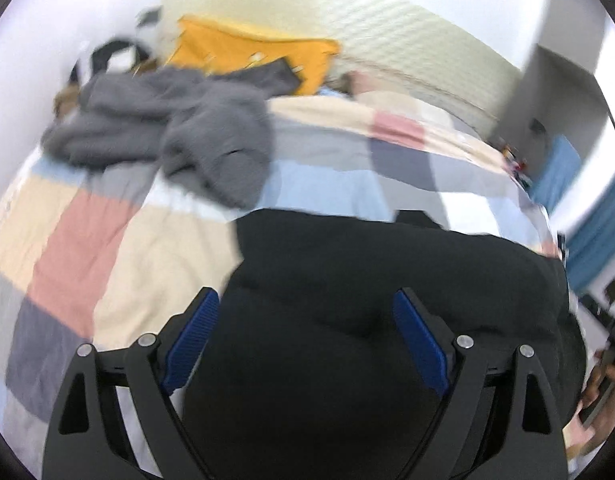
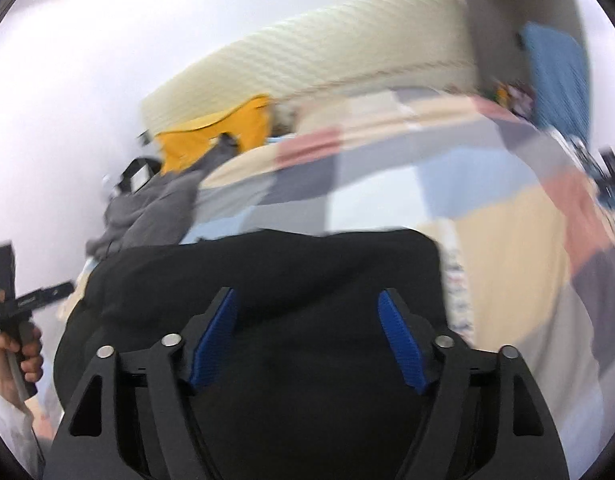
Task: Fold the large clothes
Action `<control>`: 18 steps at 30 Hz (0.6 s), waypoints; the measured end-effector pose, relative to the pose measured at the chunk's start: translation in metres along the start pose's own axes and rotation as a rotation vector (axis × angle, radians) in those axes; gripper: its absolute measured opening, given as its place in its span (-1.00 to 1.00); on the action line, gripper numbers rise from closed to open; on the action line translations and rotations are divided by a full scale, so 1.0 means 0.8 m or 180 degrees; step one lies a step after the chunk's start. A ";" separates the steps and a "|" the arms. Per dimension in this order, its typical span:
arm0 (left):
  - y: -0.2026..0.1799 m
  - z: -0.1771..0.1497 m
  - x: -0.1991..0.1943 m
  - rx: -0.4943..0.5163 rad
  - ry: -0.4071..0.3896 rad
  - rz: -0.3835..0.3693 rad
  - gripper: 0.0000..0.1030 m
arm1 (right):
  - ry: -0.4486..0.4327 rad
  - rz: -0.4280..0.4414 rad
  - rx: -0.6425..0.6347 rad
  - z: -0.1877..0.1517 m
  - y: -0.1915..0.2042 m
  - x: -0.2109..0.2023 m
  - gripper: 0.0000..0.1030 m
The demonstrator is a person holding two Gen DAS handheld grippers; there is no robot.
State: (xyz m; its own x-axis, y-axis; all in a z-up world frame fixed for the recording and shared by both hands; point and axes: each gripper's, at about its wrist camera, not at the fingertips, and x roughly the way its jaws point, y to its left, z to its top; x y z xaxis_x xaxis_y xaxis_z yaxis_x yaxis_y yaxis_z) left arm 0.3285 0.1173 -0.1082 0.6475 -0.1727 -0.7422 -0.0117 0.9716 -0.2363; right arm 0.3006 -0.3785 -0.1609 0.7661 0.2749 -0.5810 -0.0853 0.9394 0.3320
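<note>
A large black garment (image 1: 367,280) lies folded on the checked bedspread (image 1: 107,240), near the bed's front edge. It also shows in the right wrist view (image 2: 291,272). My left gripper (image 1: 305,308) is open above the black garment, blue pads wide apart, holding nothing. My right gripper (image 2: 307,308) is also open above the same garment and empty. The left gripper's handle and the hand holding it show at the left edge of the right wrist view (image 2: 19,312). Both views are blurred by motion.
A crumpled grey garment (image 1: 179,132) lies further up the bed (image 2: 155,208). A yellow garment (image 1: 251,52) rests against the cream headboard (image 1: 407,40). White walls surround the bed; a blue cloth (image 2: 555,76) hangs at the right.
</note>
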 end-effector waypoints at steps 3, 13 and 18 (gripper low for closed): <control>0.036 -0.006 0.026 -0.0232 0.0277 0.0004 0.73 | 0.0152 -0.0313 0.0315 -0.011 -0.046 0.007 0.54; 0.069 -0.040 0.097 -0.1032 0.0919 -0.0857 0.53 | 0.0778 0.0481 0.1514 -0.050 -0.129 0.069 0.79; 0.053 -0.041 0.092 -0.1081 0.0862 -0.1072 -0.14 | 0.0737 0.0564 0.1295 -0.045 -0.109 0.065 0.50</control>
State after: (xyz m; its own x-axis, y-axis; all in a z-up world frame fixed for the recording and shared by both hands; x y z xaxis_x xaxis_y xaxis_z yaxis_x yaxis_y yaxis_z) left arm 0.3507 0.1402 -0.1938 0.4391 -0.5441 -0.7149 -0.1119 0.7564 -0.6444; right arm 0.3248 -0.4386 -0.2471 0.5969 0.5046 -0.6237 0.0895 0.7307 0.6768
